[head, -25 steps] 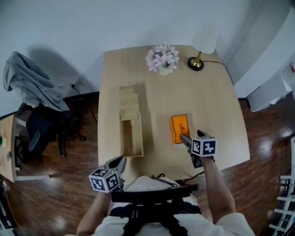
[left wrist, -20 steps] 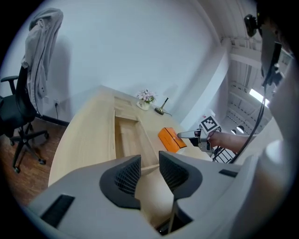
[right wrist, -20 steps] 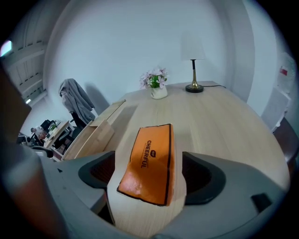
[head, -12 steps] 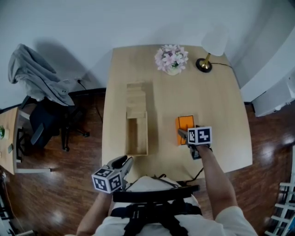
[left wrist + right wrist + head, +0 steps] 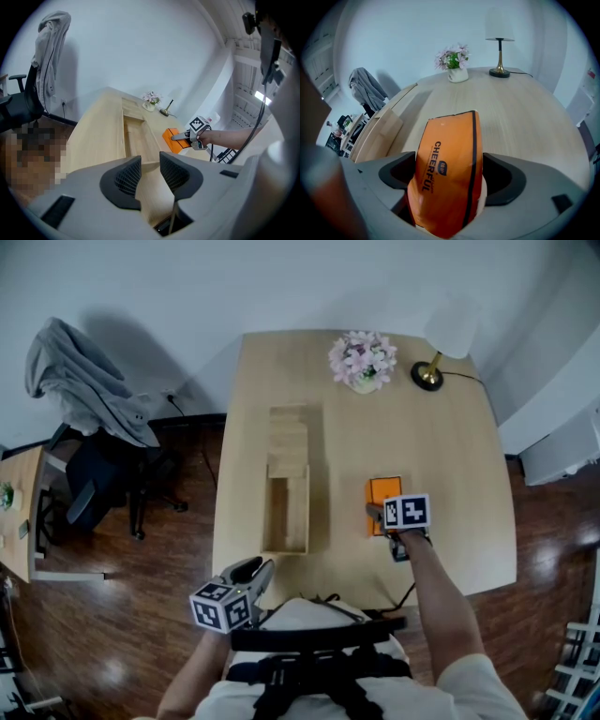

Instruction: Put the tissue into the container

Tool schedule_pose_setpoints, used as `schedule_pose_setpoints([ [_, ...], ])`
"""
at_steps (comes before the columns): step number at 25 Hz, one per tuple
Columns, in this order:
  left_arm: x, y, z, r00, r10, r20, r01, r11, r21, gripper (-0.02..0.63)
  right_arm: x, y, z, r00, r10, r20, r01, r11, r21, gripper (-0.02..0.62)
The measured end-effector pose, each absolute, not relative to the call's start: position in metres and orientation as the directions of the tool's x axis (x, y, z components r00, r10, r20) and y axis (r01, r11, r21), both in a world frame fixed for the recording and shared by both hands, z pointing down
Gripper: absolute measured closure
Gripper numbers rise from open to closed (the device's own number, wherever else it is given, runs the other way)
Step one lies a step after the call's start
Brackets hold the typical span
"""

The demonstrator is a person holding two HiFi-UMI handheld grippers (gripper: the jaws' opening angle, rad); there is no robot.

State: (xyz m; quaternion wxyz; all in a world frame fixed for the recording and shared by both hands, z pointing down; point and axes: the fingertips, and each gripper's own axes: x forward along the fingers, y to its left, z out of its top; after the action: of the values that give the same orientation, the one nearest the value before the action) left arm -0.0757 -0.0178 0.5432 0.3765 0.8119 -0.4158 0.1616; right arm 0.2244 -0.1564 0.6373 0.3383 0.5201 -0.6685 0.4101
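tissue pack (image 5: pixel 385 500): flat on table (image 5: pixel 450 456), right of container (image 5: pixel 271 514), bare strip between | right gripper (image 5: pixel 374 513): fingers spread, just opened wider, straddling pack's near end | left gripper (image 5: pixel 150 167): at table's near edge, fingers just parted, narrow empty gap

Your pale wooden bench (image 5: pixel 450 456) carries: one long wooden container (image 5: pixel 306 512) left of centre, one orange tissue pack (image 5: pixel 380 491) right of it, one pot of pink flowers (image 5: pixel 361 360) and one lamp (image 5: pixel 448 334) at the far edge.
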Motion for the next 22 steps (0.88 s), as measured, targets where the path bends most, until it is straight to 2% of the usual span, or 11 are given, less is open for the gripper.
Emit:
schedule_pose_setpoints([
  [5,-0.078,-0.015,0.543,0.604,-0.555,0.572,-0.795,-0.365,0.484,0.494,0.225,-0.155,0.64,-0.264,-0.423,0.867,-0.964,0.082,-0.253,0.155],
  [12,-0.083,-0.013,0.546,0.601,-0.562,0.568,-0.794,-0.339,0.504,0.494,0.237,-0.152,0.636,-0.257,-0.459,0.851,-0.959,0.011,-0.284,0.199],
  [22,-0.077,-0.011,0.546,0.617,-0.555,0.558,-0.781,-0.35,0.517,0.494,0.245,-0.143,0.626,-0.259,-0.48,0.838,-0.953,-0.014,-0.302,0.207],
])
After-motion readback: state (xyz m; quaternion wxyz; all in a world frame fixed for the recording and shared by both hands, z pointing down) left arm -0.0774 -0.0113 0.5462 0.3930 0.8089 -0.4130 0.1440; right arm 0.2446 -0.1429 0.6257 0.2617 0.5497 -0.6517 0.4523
